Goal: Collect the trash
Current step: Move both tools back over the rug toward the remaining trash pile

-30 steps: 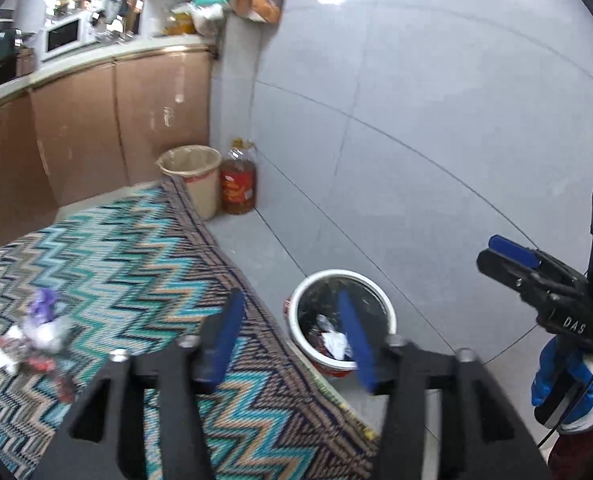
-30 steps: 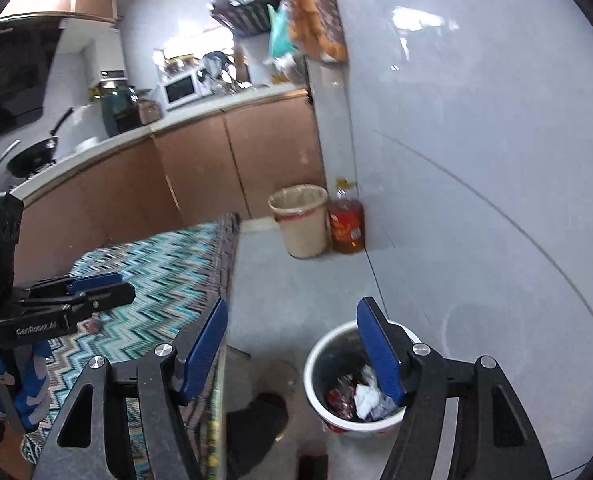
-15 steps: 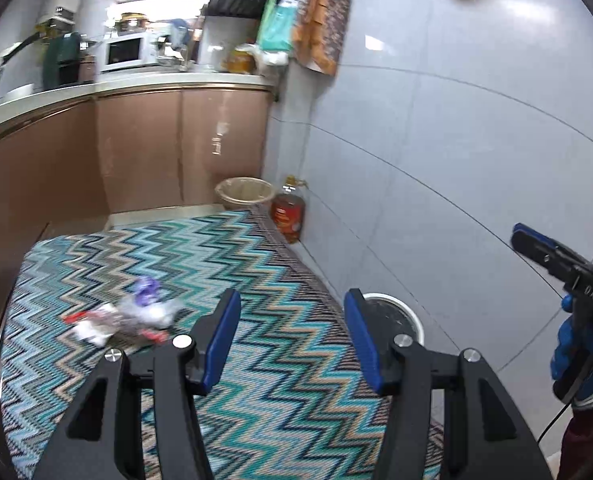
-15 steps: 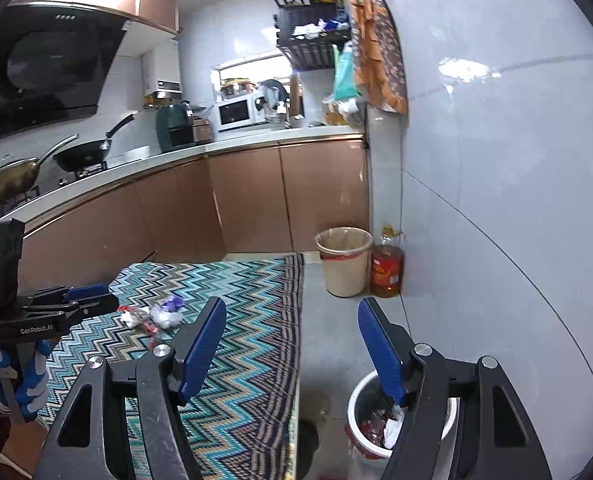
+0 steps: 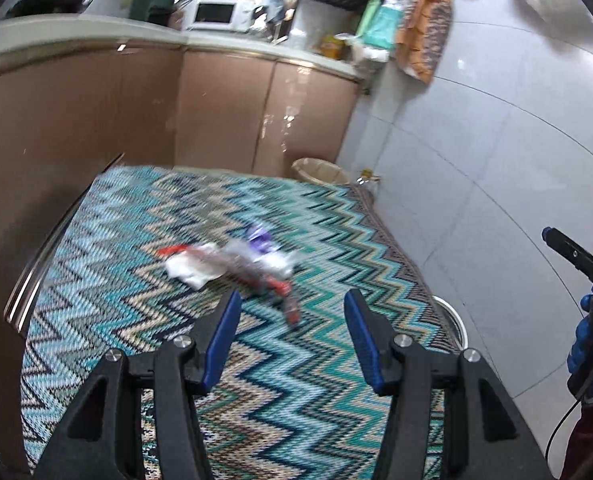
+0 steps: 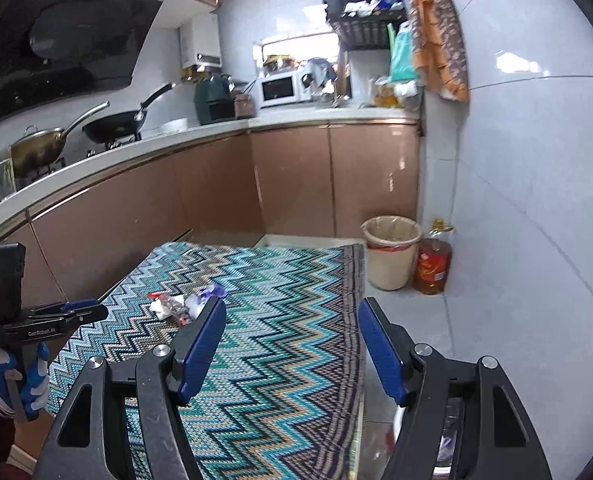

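A small heap of trash (image 5: 232,264), white, purple and red wrappers, lies on the zigzag cloth covering the table (image 5: 136,312); it also shows in the right wrist view (image 6: 184,302). My left gripper (image 5: 292,300) is open and empty, just short of the heap. My right gripper (image 6: 292,312) is open and empty, held over the cloth's right side, well back from the heap. The white bin (image 5: 452,320) with trash sits on the floor beside the table; its rim peeks out low in the right wrist view (image 6: 400,420).
A beige lined bin (image 6: 390,250) and an oil bottle (image 6: 432,262) stand on the floor by the tiled wall. Brown cabinets (image 6: 296,184) run behind the table. The other gripper shows at each view's edge.
Both views swung up and left, away from the white bin toward the table. The left gripper has closed in on the trash heap. Both grippers stayed open.
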The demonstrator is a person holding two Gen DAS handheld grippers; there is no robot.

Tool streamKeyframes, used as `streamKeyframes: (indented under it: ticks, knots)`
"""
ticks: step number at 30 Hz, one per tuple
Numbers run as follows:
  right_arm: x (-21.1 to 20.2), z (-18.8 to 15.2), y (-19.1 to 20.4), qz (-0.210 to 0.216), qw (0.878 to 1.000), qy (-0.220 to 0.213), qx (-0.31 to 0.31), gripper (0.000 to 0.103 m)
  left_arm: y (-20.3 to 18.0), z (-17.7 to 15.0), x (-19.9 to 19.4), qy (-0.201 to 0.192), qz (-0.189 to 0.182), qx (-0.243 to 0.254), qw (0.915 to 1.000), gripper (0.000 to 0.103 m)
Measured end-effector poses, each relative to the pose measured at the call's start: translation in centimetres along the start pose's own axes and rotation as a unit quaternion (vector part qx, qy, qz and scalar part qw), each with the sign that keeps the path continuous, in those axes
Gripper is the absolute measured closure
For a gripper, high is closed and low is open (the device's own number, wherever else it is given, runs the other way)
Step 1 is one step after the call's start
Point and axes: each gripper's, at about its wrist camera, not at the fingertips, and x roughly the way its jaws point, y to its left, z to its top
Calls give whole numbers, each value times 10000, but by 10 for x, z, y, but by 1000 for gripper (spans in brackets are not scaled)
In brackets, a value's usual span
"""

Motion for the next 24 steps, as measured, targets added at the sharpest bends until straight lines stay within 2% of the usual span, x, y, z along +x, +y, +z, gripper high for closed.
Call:
streamKeyframes:
  ticks: [11,18,24]
  knots:
    - [105,-8,15,604,9951,788,-21,37,32,-1,90,756,-137,-711,9945,51]
    - [171,-16,28,975,9871,1270,-54,37,46,8,133,920,-244,-1200,9882,52]
    - [212,-21,41,1256,9798,1549,-142,37,65,14,160,1035,-447,-1763,9779,52]
